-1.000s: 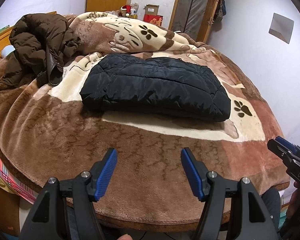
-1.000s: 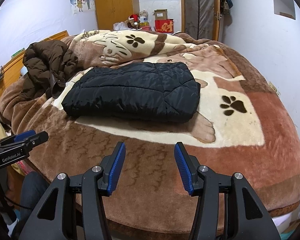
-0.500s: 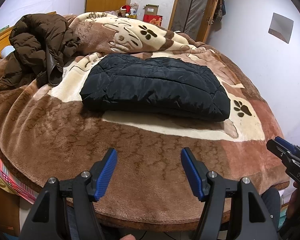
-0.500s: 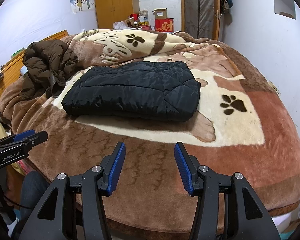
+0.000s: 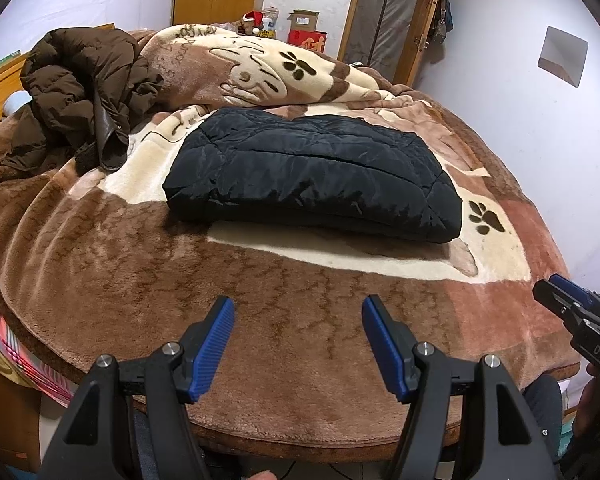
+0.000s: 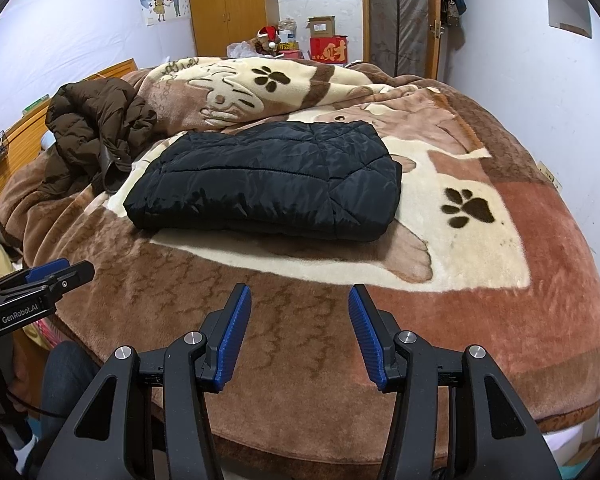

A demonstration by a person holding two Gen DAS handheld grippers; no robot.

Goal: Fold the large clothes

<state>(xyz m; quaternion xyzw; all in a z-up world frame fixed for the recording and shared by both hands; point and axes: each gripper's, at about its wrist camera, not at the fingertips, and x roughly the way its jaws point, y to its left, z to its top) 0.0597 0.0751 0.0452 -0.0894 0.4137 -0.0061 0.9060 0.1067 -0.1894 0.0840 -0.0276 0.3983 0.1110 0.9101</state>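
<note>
A black quilted jacket (image 5: 312, 176) (image 6: 268, 184) lies folded into a flat rectangle in the middle of the bed. A brown puffer jacket (image 5: 80, 92) (image 6: 96, 132) sits crumpled in a heap at the far left. My left gripper (image 5: 298, 332) hovers open over the blanket's near edge, well short of the black jacket, nothing between its blue pads. My right gripper (image 6: 300, 320) stands open the same way, a little narrower, and also empty. Each gripper shows at the edge of the other's view: the right gripper (image 5: 572, 312), the left gripper (image 6: 40, 280).
A brown and cream paw-print blanket (image 5: 100, 264) (image 6: 540, 280) covers the bed and bunches up at the far side. Behind stand a wooden wardrobe (image 6: 228, 8), boxes (image 6: 328, 44) and a door (image 6: 404, 16). A wooden headboard (image 6: 16, 140) runs along the left.
</note>
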